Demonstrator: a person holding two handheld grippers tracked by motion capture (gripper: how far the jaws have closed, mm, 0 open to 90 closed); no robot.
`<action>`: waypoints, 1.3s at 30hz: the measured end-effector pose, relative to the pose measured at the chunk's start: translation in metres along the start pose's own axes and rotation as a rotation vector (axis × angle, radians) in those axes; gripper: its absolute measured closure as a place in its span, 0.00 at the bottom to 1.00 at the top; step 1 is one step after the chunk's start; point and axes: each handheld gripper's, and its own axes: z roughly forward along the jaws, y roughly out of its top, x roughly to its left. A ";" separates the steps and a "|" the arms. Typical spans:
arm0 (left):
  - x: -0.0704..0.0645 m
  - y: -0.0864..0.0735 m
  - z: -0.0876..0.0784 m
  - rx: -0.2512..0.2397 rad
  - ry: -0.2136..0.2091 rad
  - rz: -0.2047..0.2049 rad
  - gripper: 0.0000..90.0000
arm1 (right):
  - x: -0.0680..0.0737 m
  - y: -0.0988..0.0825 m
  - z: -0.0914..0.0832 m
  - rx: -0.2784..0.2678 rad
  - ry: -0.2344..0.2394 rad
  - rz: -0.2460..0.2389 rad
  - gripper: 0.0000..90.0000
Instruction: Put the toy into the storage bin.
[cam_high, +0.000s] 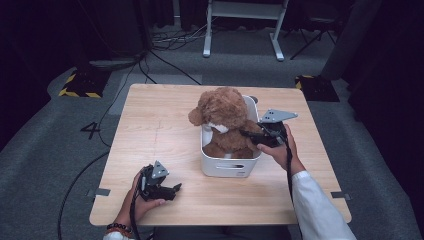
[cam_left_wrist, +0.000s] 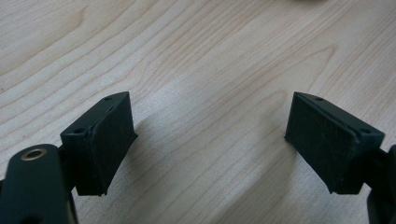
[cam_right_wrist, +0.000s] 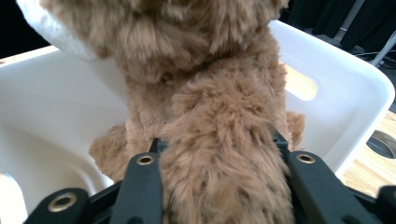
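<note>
Seating teddy bear (cam_high: 222, 120) in white bin (cam_high: 227, 167) nearly done; right tool (cam_right_wrist: 219, 186), at three o'clock, clamped on its arm, not yet released; left tool (cam_left_wrist: 210, 140) apart, idle on counter (cam_high: 150, 125).

Teddy bear seated in the white bin

We see a shaggy brown teddy bear (cam_high: 222, 117) with a pale muzzle sitting upright in a white plastic bin (cam_high: 227, 167) on the worktop (cam_high: 155, 130), its head and shoulders above the rim, legs down inside, one furry arm stretched out over the bin's right wall.

The teddy bear (cam_high: 223, 120) is shaggy brown plush; its bin (cam_high: 227, 167) is smooth white plastic; the counter (cam_high: 155, 130) is matt pale woodgrain.
</note>
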 end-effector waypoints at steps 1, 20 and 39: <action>0.000 0.000 0.000 0.000 0.000 0.000 0.17 | 0.000 0.000 0.000 0.000 0.000 0.001 0.69; 0.000 0.000 0.000 0.000 0.000 0.000 0.17 | -0.002 -0.001 0.000 -0.002 -0.012 0.015 0.60; 0.000 0.000 0.000 0.000 -0.001 0.000 0.17 | -0.004 -0.001 -0.003 0.006 -0.046 0.017 0.56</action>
